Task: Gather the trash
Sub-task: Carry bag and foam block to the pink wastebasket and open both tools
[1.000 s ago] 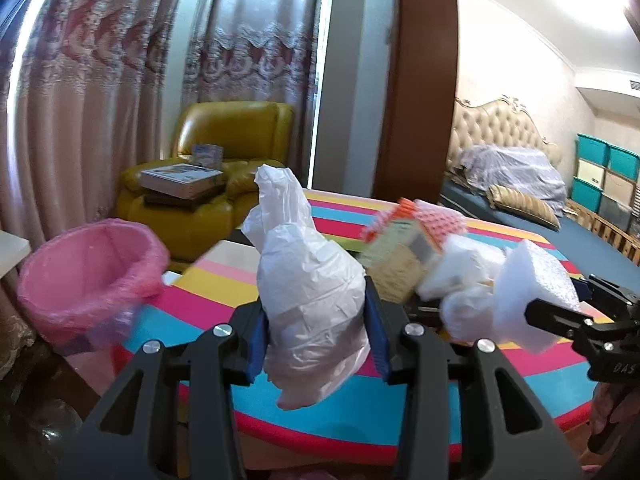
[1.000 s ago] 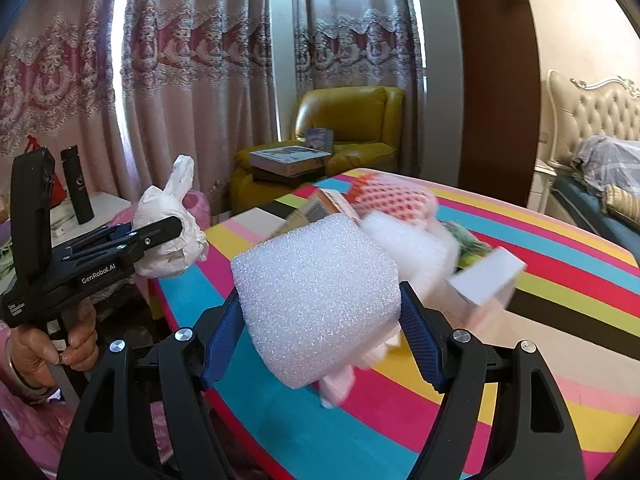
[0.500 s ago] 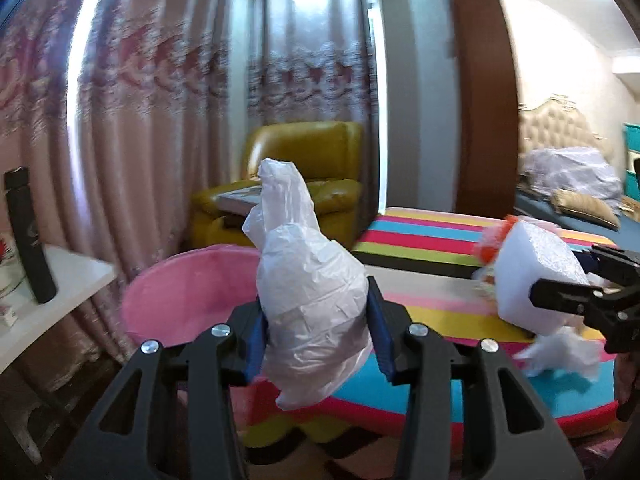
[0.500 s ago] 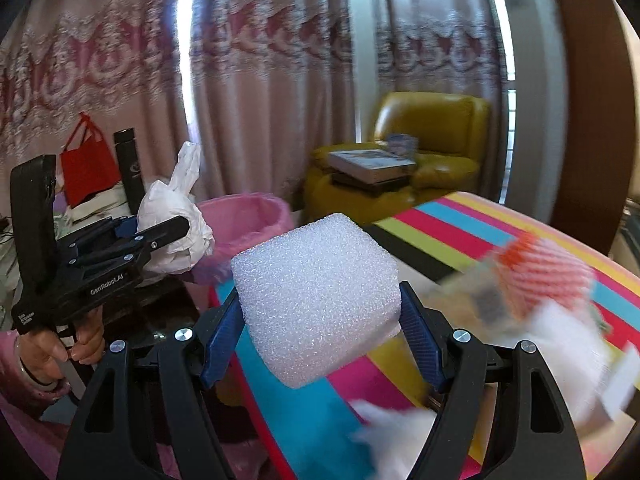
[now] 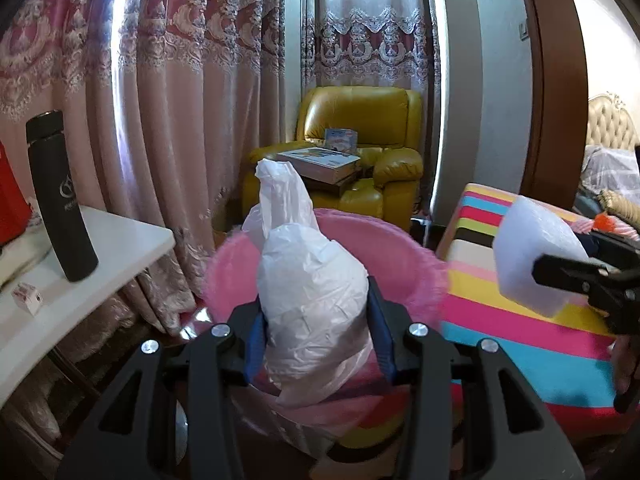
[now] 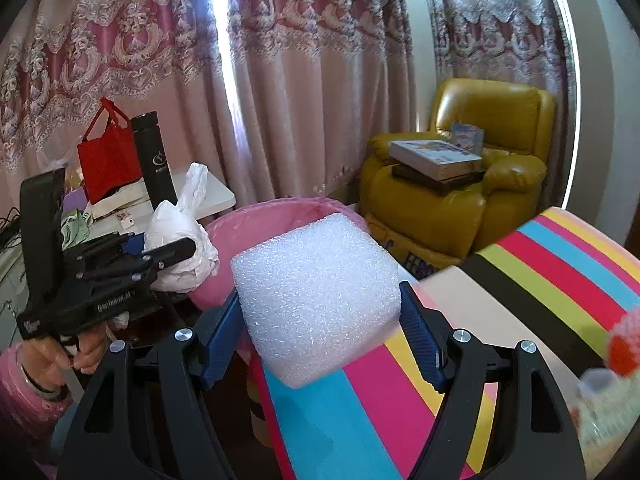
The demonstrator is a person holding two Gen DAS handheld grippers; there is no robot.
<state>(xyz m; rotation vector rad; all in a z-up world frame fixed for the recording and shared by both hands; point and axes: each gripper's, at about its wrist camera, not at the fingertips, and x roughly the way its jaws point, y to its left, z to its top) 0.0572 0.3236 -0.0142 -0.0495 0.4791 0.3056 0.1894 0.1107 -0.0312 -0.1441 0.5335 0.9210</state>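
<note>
My left gripper [image 5: 316, 336] is shut on a crumpled white plastic bag [image 5: 308, 292] and holds it just in front of and above the pink-lined trash bin [image 5: 404, 256]. My right gripper [image 6: 320, 328] is shut on a white foam block [image 6: 316, 292], held over the near corner of the striped table [image 6: 540, 280], right of the bin [image 6: 256, 220]. The left gripper with its bag [image 6: 176, 236] shows in the right wrist view; the foam block [image 5: 532, 256] shows at the right of the left wrist view.
A white side table [image 5: 80, 280] with a black flask [image 5: 60, 200] and red bag [image 6: 106, 160] stands left of the bin. A yellow armchair [image 5: 360, 160] with books is behind. Orange-and-white trash [image 6: 624, 344] lies on the striped table at the far right.
Both grippers have swung left, away from the trash pile on the table. The pink bin is now centred right in front of the left gripper, and the side table has come into view.
</note>
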